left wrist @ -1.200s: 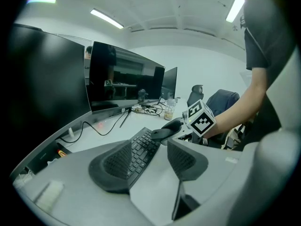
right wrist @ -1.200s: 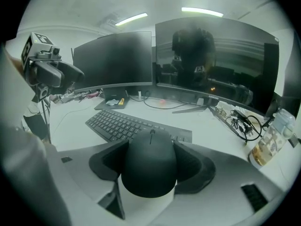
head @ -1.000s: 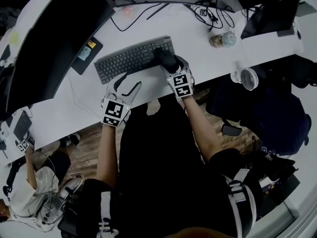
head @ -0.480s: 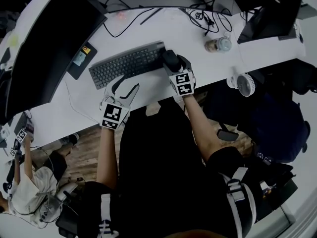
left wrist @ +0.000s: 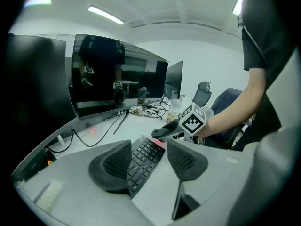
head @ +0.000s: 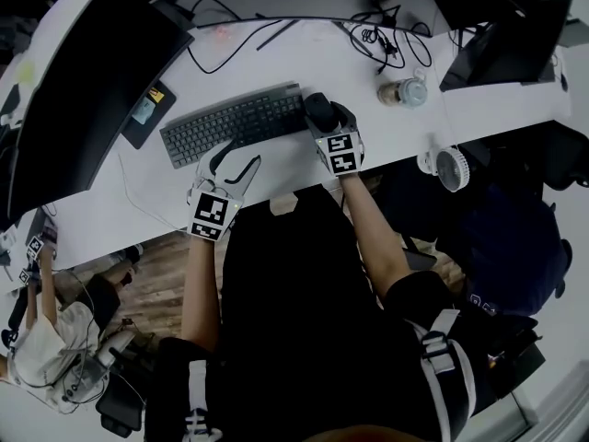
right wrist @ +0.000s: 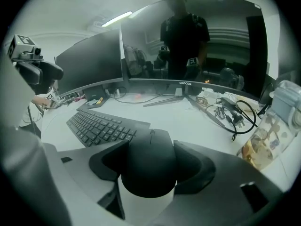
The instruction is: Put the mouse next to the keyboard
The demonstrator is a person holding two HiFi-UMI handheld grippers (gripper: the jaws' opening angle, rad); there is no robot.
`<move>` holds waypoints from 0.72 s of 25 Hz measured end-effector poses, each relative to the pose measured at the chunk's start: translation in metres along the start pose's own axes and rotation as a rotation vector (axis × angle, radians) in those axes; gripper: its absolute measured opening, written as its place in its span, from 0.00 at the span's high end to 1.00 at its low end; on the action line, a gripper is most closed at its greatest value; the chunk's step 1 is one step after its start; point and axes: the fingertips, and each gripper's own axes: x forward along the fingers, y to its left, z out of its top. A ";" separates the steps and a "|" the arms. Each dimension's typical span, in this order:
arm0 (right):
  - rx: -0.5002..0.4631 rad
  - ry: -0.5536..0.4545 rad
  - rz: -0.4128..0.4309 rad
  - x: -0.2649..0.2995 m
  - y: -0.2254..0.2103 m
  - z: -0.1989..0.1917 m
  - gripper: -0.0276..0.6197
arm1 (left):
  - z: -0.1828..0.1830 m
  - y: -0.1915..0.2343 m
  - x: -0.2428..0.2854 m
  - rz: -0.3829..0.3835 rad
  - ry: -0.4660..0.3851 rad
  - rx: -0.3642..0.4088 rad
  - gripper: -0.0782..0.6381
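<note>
A black mouse (head: 318, 109) (right wrist: 149, 163) sits between the jaws of my right gripper (head: 324, 118) (right wrist: 151, 166), which is shut on it, just right of the keyboard's right end. The dark keyboard (head: 233, 122) (right wrist: 101, 125) (left wrist: 143, 159) lies slanted on the white desk (head: 304, 58). The mouse looks a little above the desk in the left gripper view (left wrist: 164, 131). My left gripper (head: 230, 164) (left wrist: 148, 161) hangs open near the desk's front edge, below the keyboard, with nothing between its fingers.
A large curved monitor (head: 83, 90) stands at the left. Cables (head: 368, 30) and a glass jar (head: 403, 90) lie behind and right of the mouse. A small fan (head: 446, 166) sits at the desk's right edge, a second screen (head: 502, 26) at the back right.
My right gripper has carried the mouse off the keyboard's right part to a spot just beyond its right end. The left gripper has stayed open in about the same place.
</note>
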 end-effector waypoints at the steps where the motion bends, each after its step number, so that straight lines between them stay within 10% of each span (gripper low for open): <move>1: 0.000 0.004 0.000 0.001 -0.003 0.000 0.50 | 0.001 0.000 0.002 0.001 0.002 -0.002 0.56; 18: -0.002 0.036 0.033 0.028 -0.031 -0.006 0.50 | 0.003 -0.012 0.024 0.024 0.042 -0.037 0.56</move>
